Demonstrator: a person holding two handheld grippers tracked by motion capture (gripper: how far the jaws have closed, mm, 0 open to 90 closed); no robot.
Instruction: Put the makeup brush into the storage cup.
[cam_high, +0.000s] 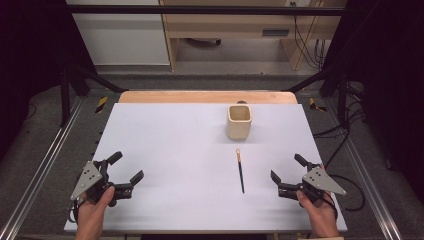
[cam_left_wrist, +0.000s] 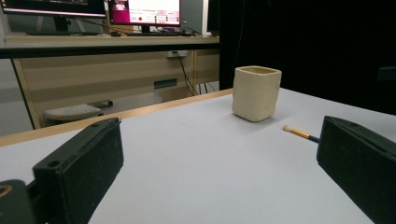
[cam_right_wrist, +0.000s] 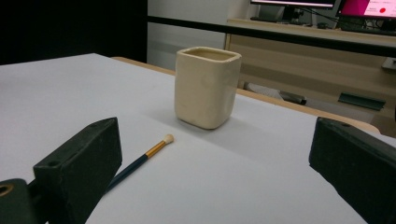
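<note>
Your left gripper (cam_high: 126, 170) sits at the lower left of the high view with its jaws spread wide and nothing between them, and your right gripper (cam_high: 288, 168) mirrors it at the lower right, jaws just as wide and equally empty. Both hover low over the white tabletop (cam_high: 165, 135), each held from below by a hand at the bottom edge of the frame. Between the two grippers, a little right of centre and nearer your right one, the small brush (cam_high: 240, 171) lies flat on the tabletop, its pale tip pointing up the frame and its dark handle running down toward you. In the right gripper view the brush (cam_right_wrist: 140, 162) lies at the lower left, its handle passing behind the left jaw; in the left gripper view its tip (cam_left_wrist: 299, 132) shows just beside the right jaw. Above the brush tip, apart from it, the cream square-sided cup (cam_high: 239, 121) stands upright, its mouth open, in the upper middle of the tabletop.
</note>
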